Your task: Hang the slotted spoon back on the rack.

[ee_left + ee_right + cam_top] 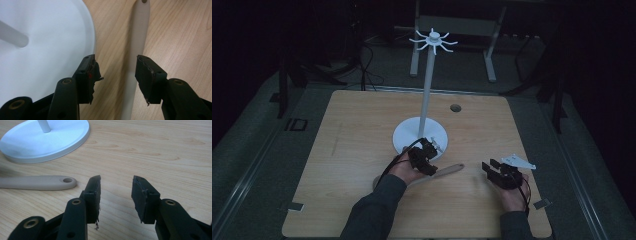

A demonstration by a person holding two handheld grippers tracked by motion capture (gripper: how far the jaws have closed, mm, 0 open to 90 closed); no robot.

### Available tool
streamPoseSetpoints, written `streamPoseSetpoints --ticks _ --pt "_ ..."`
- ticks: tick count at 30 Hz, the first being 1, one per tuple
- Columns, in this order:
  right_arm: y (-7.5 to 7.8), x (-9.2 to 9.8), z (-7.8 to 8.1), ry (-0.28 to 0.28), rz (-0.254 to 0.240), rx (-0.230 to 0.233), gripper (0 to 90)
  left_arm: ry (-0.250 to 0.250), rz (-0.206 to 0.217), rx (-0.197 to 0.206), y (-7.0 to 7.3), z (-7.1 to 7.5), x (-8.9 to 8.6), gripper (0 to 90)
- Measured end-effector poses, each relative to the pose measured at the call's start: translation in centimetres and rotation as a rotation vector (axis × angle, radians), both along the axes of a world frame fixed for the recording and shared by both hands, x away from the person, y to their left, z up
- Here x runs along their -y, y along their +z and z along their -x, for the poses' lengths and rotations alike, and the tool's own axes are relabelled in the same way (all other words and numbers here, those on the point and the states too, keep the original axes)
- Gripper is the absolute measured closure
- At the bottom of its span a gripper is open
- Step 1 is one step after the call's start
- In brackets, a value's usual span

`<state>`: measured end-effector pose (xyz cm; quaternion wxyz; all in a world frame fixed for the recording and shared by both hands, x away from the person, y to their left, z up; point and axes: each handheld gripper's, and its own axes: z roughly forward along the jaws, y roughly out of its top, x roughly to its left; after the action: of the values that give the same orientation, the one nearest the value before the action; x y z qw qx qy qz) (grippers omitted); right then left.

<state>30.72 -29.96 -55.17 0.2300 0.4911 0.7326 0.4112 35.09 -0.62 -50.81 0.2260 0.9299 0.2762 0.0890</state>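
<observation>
Lying flat on the pale wood-grain counter, the beige, smooth, long-handled utensil sits just in front of the round white disc base of a tall white hanging stand with a crown of hooks.

Position: the utensil's handle end, with a small hanging hole, lies near the counter's middle, between the two hands. Its other end runs under the person's left hand and cannot be made out.

Long axis: roughly level across the counter in the high view, tilted slightly, hole end towards the right tool. In the left gripper view it runs straight up the frame between the jaws.

Left tool: jaws partly open, straddling the handle, pads clear of it on both sides; nothing held.

Right tool: jaws wide open over bare wood, holding nothing, hole end well to one side.

Risks, as judged:
- The left jaw stands just beside the stand's base rim; closing or lowering off-line could catch the rim and nudge the stand.
- The handle looks slim and smooth; a pinch from above may skid it along the counter or let it roll out.
- Gripping far from the utensil's middle could let the free end droop when lifted.
</observation>
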Motion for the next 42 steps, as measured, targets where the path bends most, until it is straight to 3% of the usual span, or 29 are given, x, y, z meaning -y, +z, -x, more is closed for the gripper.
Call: streamPoseSetpoints --ticks 9,18,36,42 --pt "0.0 0.1 0.0 -0.003 -0.005 0.001 58.4 -0.014 -0.042 -0.053 -0.7 -0.5 0.9 52.9" --pt "-0.1 0.1 0.0 -0.004 -0.007 -0.003 58.1 -0.028 -0.055 -0.092 -1.5 -0.7 1.5 54.6" --pt "0.1 0.3 0.1 -0.005 -0.019 0.017 57.5 -0.073 -0.107 -0.201 -3.0 -1.3 3.0 68.6" --pt "0.0 0.2 0.1 -0.005 -0.013 0.017 57.6 -0.077 -0.141 -0.202 -2.9 -1.3 3.5 69.5"
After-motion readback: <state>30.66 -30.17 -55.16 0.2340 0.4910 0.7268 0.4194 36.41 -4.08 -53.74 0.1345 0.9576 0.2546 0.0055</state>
